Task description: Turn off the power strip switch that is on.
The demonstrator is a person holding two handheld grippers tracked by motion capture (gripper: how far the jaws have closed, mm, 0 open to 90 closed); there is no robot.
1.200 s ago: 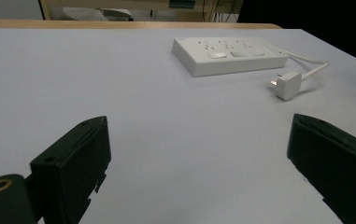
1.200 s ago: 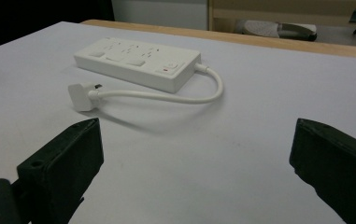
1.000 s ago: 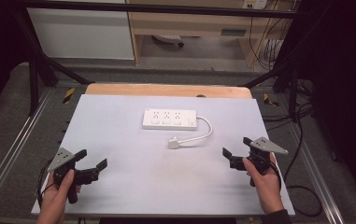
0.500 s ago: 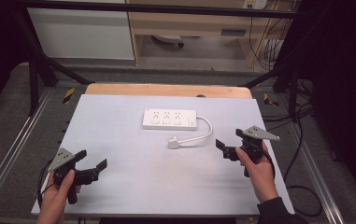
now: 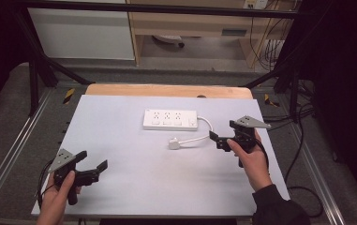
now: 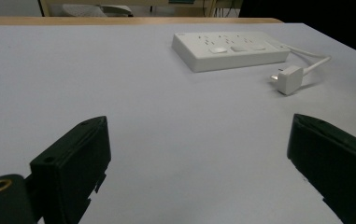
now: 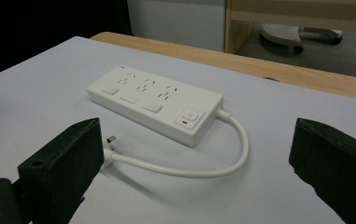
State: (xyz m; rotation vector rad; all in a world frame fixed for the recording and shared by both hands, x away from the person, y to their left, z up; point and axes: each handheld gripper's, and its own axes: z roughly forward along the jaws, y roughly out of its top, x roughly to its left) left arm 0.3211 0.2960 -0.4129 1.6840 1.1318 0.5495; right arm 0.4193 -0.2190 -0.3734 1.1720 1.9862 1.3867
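Two hand-held black grippers frame what we see on the pale grey desk (image 5: 134, 187), whose far edge shows a strip of light wood. Near the far middle of the desk lies a white rectangular plastic power strip (image 5: 170, 119) with three sockets, three small switches and one main switch bearing a red mark at its right end. From that end a short white cable (image 5: 205, 131) loops round toward us and ends in a white square plug (image 5: 174, 144), which lies flat on the desk just in front of the strip — apart from it, not inserted. We find the left gripper (image 5: 92, 165) at the near left corner, held in the person's left hand (image 5: 59, 199), well apart from the strip; its jaws stand wide apart with nothing between them, and the left gripper view looks across bare desk toward the strip and plug. The right gripper (image 5: 223, 133) sits at the right of the desk, held in the person's right hand (image 5: 250, 157), near the cable loop and pointing toward it; its jaws also stand wide and empty — in the right gripper view the cable and strip lie between and beyond them, untouched.
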